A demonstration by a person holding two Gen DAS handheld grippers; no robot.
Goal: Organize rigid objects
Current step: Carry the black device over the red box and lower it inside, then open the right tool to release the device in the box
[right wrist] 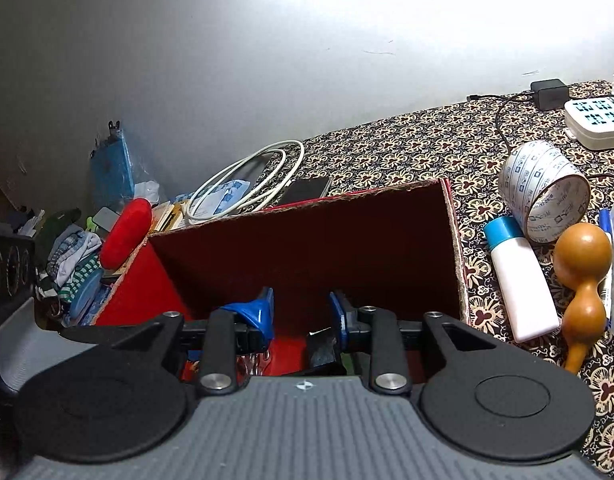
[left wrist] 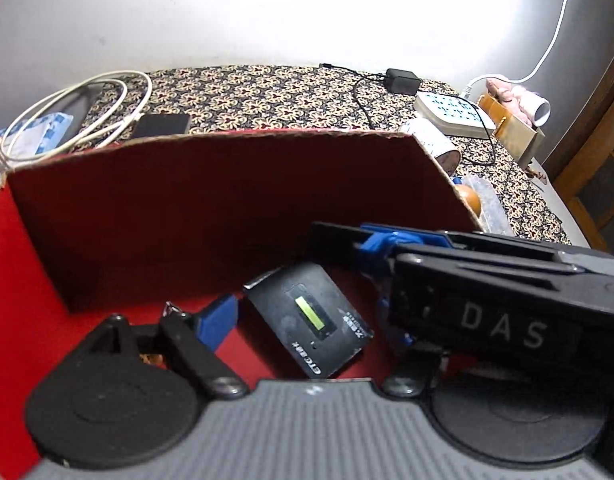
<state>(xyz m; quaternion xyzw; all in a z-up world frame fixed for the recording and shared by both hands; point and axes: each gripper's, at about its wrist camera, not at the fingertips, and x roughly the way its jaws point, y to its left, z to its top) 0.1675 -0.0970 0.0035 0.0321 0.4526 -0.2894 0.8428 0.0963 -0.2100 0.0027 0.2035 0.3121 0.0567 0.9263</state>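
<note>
- The left gripper [left wrist: 307,316] reaches down into the red box [left wrist: 227,208]. Its jaws are open, standing either side of the black device [left wrist: 307,320] without pressing it.
- That device, with a lit green display, lies flat on the box's floor.
- The right gripper [right wrist: 301,308] hangs over the same box, crossing the left one's right side; its jaws are apart with nothing between the pads.
- Right of the box on the patterned counter [right wrist: 407,148] lie a white bottle [right wrist: 519,280], a gourd [right wrist: 583,272] and a tape roll [right wrist: 547,188].
- Farther back sit a coiled white cable [left wrist: 87,120] and a power strip [right wrist: 599,124].
</note>
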